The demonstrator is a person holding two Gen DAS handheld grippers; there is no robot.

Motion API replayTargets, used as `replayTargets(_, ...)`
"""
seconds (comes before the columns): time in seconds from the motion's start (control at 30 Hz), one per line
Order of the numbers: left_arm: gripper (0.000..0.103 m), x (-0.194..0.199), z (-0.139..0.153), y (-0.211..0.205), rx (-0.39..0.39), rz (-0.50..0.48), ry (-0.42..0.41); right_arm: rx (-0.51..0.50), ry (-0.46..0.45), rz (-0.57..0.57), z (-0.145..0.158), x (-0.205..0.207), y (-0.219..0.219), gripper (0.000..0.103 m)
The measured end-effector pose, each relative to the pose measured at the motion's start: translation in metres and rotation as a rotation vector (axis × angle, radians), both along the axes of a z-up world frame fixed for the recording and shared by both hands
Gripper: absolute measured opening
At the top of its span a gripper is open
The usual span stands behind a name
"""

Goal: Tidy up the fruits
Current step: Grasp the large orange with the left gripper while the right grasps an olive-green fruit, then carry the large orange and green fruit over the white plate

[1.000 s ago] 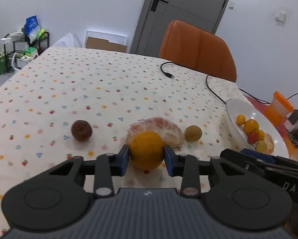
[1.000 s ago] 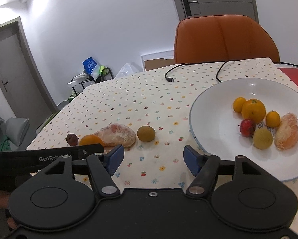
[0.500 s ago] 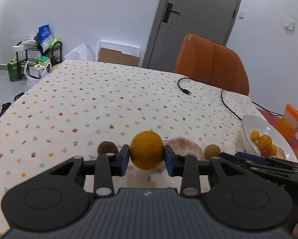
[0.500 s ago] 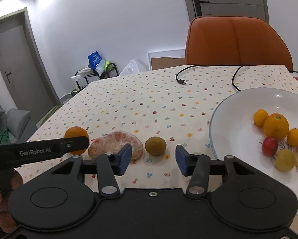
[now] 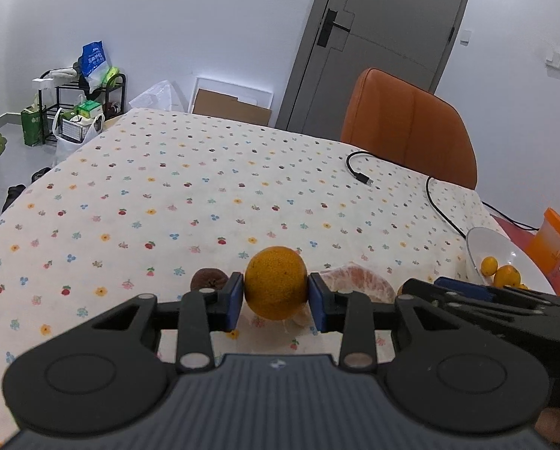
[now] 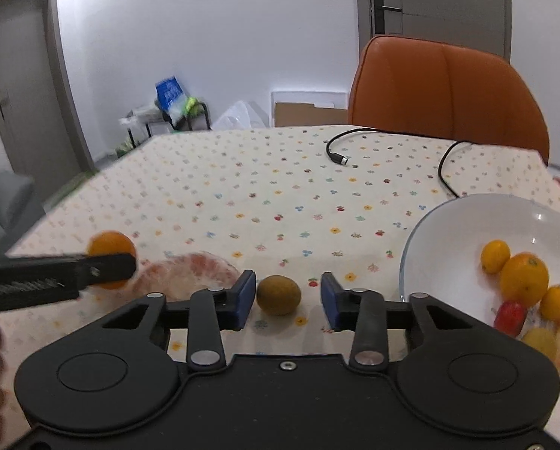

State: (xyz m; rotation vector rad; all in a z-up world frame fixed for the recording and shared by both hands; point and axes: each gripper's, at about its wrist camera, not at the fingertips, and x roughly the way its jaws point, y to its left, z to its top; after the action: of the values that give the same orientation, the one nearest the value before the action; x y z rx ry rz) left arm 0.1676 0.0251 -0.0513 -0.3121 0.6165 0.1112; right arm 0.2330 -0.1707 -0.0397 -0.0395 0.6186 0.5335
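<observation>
Orange [image 5: 275,288] sits clamped between the two blue pads of the left gripper [image 5: 276,302], held clear above the tablecloth [image 5: 190,202]; right wrist view shows the same orange [image 6: 111,251] off to the left, blurred, behind the left gripper's black finger. Below and behind it on the cloth lies a peeled citrus half [image 5: 358,285], pinkish, and a dark brown wrinkled fruit [image 5: 208,279] just left of the left pad. Right gripper [image 6: 288,300] has its jaws apart with nothing gripped; a small brownish-green round fruit [image 6: 279,294] rests on the cloth between the two pads, gap on both sides, not touching either that I can see. Peeled citrus half [image 6: 193,275] is just left of that fruit, blurred. White plate [image 6: 448,225] on the right of the table holds several fruits: a small yellow-orange one [image 6: 496,256], a bigger orange one [image 6: 524,279], another small one [image 6: 554,303], a red one [image 6: 510,317], a yellowish one [image 6: 539,341] and a peeled piece at the frame edge. Left wrist view catches the plate's [image 5: 478,247] edge at far right with an orange-lidded cup [image 5: 551,240] beyond it. Black cable [image 6: 340,150] snakes across the far side of the table; orange chair [image 6: 445,90] stands behind it. Grey door [image 5: 377,37] and a rack with bags [image 5: 81,105] in the background.
</observation>
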Motion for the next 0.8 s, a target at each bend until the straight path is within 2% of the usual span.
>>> replayTargets(0.1, 0.035, -0.002, 0.001, -0.001, -0.003, -0.003, -0.005, 0.008, 0.021, 0.020, 0.000, 0.000, 0.002, 0.025)
replayTargets(0.8, 0.035, -0.016, 0.015, -0.018, 0.001, -0.016, -0.040, 0.060, -0.029, 0.003, 0.020, -0.033, -0.032, 0.025)
